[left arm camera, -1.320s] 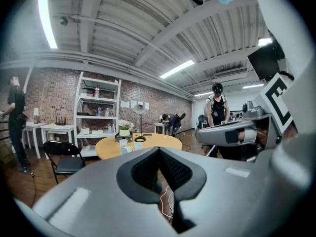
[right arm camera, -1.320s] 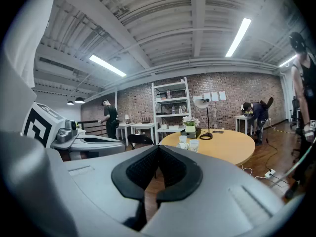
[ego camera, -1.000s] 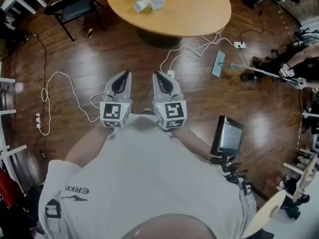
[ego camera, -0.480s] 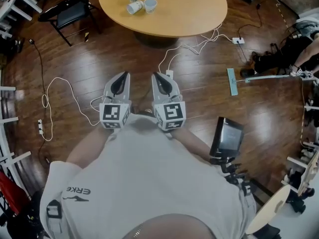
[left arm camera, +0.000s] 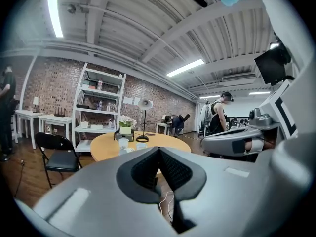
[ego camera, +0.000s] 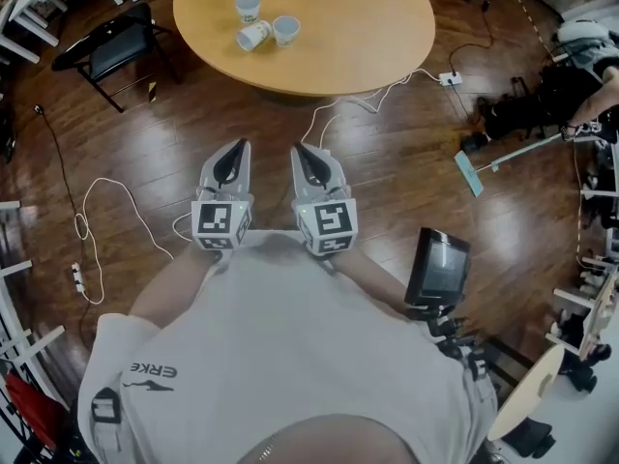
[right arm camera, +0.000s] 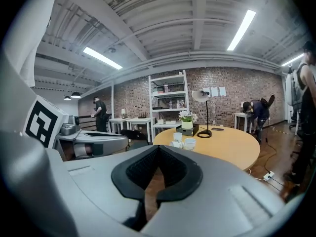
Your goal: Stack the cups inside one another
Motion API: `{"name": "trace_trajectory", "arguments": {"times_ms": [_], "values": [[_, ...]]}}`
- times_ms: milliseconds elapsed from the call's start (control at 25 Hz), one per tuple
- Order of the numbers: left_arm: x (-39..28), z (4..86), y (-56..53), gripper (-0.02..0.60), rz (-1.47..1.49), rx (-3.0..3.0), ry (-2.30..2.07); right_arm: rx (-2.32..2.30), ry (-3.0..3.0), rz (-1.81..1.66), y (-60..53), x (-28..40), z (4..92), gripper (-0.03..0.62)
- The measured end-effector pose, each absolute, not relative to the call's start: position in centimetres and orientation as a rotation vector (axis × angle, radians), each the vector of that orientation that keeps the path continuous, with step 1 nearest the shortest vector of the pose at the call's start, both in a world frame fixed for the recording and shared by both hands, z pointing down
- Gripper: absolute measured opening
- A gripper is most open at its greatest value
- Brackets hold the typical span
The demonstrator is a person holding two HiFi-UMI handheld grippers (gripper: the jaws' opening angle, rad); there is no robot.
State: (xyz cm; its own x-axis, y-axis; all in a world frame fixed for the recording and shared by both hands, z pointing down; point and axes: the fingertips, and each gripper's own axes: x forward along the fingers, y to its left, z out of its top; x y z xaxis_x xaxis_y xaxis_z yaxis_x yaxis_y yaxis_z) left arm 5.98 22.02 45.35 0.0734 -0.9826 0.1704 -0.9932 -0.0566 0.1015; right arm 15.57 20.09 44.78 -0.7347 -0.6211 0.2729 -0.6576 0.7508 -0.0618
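Head view showed the left gripper (ego camera: 238,145) and right gripper (ego camera: 303,149) side by side near the chest, jaws pressed together on nothing. Well ahead, on the round table (ego camera: 387,56), a tipped cup (ego camera: 253,35) lay beside two upright cups (ego camera: 285,30). Stepping closer and opening the jaws before reaching seemed wisest.

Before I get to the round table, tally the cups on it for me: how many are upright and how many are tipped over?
Upright white paper cups: 2
White paper cup lying on its side: 1
Total: 3, all close together on the round wooden table
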Motion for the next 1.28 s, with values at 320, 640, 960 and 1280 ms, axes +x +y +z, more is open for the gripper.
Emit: {"name": "trace_trajectory", "arguments": {"times_ms": [320, 640, 960, 1280], "values": [[-1.9, 44.6, 14.2, 0.002, 0.066, 2.237, -1.909, 1.097, -2.636, 0.190, 13.0, 7.9, 43.7, 0.015], [-8.3, 45.4, 8.3, 0.002, 0.079, 2.295, -1.809, 1.175, -2.573, 0.214, 8.4, 0.9, 44.0, 0.014], [-9.9, 47.1, 4.7, 0.002, 0.107, 2.264, -1.791, 1.174, -2.539, 0.213, 4.4, -0.5, 45.2, 0.015], [-10.1, 48.1, -0.1, 0.002, 0.209, 2.219, -1.861, 1.108, -2.573, 0.222, -1.0, -0.2, 46.0, 0.015]]}}
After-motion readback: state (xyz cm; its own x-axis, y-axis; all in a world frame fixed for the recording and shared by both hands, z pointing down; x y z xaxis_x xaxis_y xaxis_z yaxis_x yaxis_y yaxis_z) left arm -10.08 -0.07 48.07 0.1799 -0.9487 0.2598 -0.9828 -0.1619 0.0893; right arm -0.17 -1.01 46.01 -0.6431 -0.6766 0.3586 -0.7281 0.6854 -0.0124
